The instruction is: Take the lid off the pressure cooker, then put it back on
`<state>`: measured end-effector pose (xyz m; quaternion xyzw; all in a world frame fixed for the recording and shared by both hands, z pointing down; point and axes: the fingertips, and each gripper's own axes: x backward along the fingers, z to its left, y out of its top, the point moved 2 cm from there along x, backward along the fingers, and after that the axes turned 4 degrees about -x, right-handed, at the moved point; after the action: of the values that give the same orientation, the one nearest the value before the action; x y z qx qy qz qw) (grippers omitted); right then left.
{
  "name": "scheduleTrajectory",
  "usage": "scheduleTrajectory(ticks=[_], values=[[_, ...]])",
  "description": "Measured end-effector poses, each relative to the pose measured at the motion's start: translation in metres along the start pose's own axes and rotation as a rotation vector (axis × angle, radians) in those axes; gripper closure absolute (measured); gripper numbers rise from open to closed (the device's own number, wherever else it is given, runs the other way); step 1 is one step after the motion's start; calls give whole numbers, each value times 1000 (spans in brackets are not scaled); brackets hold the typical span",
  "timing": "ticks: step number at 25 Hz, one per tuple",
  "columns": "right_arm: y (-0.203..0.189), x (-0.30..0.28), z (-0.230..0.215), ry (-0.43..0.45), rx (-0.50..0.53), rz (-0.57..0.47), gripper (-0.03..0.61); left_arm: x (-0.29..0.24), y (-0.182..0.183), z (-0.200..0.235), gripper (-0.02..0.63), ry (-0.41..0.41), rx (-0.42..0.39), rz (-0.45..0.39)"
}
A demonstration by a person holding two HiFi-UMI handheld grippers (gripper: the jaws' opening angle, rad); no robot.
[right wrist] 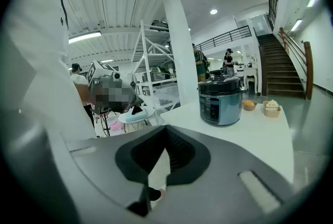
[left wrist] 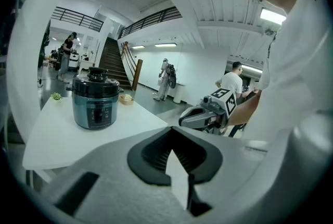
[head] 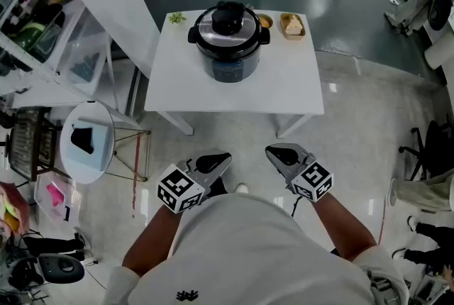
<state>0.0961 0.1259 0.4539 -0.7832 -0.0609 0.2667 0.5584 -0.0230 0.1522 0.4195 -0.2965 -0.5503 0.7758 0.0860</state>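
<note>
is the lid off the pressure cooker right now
No, the lid sits closed on top of the pressure cooker, which stands on the white table.

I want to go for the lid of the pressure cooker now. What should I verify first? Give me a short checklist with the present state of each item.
1. Lid sits on the pressure cooker: ok.
2. Cooker stands upright on the table: ok.
3. Left gripper and right gripper hold nothing: ok.
4. Jaws apart for a grasp: not ok, both are shut.
5. Grippers at the lid: not ok, both are short of the table's near edge.
6. Lid unlocked: cannot tell.
</note>
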Motion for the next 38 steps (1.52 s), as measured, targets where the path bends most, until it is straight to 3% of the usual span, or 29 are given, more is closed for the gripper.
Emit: scheduleTrajectory(ticks=[15, 38], values=[[-6, 20, 12, 9, 13, 5, 566, -4, -5, -20, 607, -17, 8, 2], [-17, 12, 14, 37, 16, 22, 566, -13, -5, -15, 607, -25, 23, 14]])
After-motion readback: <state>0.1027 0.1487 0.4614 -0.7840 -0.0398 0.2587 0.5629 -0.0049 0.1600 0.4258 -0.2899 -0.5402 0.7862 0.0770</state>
